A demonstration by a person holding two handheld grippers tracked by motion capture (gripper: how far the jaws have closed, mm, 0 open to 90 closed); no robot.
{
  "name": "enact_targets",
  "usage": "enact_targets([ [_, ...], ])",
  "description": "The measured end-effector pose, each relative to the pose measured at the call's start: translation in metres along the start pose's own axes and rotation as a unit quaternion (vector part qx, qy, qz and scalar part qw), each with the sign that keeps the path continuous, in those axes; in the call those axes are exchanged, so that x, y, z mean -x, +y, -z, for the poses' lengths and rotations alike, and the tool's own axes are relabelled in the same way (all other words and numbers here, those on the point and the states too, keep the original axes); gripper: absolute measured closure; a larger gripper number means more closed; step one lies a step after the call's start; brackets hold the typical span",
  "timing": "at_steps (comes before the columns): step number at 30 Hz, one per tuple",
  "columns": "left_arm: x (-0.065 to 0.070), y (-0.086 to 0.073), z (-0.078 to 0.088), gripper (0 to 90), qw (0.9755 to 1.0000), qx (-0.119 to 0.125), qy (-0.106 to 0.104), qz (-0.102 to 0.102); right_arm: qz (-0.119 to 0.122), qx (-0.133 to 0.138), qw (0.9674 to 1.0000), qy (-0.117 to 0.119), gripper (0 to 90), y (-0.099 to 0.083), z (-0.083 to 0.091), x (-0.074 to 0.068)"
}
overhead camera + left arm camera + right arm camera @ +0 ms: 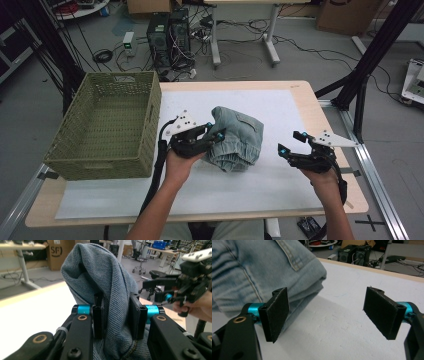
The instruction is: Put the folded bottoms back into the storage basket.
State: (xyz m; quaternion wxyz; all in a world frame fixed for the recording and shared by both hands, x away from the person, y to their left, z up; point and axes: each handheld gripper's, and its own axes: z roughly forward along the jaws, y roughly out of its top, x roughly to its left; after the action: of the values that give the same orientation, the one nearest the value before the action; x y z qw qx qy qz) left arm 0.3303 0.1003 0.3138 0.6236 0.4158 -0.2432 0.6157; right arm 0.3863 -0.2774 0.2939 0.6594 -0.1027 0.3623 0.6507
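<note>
Folded denim garment (236, 137) is seen mid-table on white mat (280, 185), gripped at its near edge by left gripper (216, 131), jaws pinched on cloth. Right gripper (292, 143) is held wide apart, nothing in it. Wicker basket (107, 160) at left is unfilled; transfer prob. not yet done.

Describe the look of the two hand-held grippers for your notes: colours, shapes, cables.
Each hand-held gripper, left and right, has a black frame, cyan collars beside flat black rectangular pads, and brass-coloured pivot rings. A pale three-cornered plate tops each, and a black cable trails away. Forearms are bare.
</note>
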Motion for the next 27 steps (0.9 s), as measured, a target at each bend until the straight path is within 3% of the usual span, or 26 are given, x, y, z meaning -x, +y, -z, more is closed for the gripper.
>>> enact_targets([
  [7, -0.004, 0.028, 0.016, 69.6, 0.9996, 0.020, 0.008, -0.016, 0.000, 0.002, 1.0000, -0.001, 21.4, 0.000, 0.001, 0.002],
  [11, -0.012, 0.045, 0.033, 69.7, 0.9989, 0.038, 0.015, -0.024, -0.001, 0.002, 1.0000, -0.001, 21.4, 0.000, 0.001, 0.001],
  [17, -0.024, 0.057, 0.055, 69.7, 0.9974, 0.059, 0.030, -0.027, 0.000, 0.002, 1.0000, -0.001, 21.4, 0.000, 0.001, 0.001],
  [21, -0.037, 0.067, 0.079, 69.7, 0.9954, 0.079, 0.044, -0.032, 0.000, 0.001, 1.0000, -0.001, 21.4, 0.000, 0.000, 0.001],
  [27, -0.047, 0.075, 0.103, 69.7, 0.9935, 0.090, 0.060, -0.036, 0.001, -0.001, 1.0000, 0.001, 21.4, 0.000, -0.002, 0.000],
])
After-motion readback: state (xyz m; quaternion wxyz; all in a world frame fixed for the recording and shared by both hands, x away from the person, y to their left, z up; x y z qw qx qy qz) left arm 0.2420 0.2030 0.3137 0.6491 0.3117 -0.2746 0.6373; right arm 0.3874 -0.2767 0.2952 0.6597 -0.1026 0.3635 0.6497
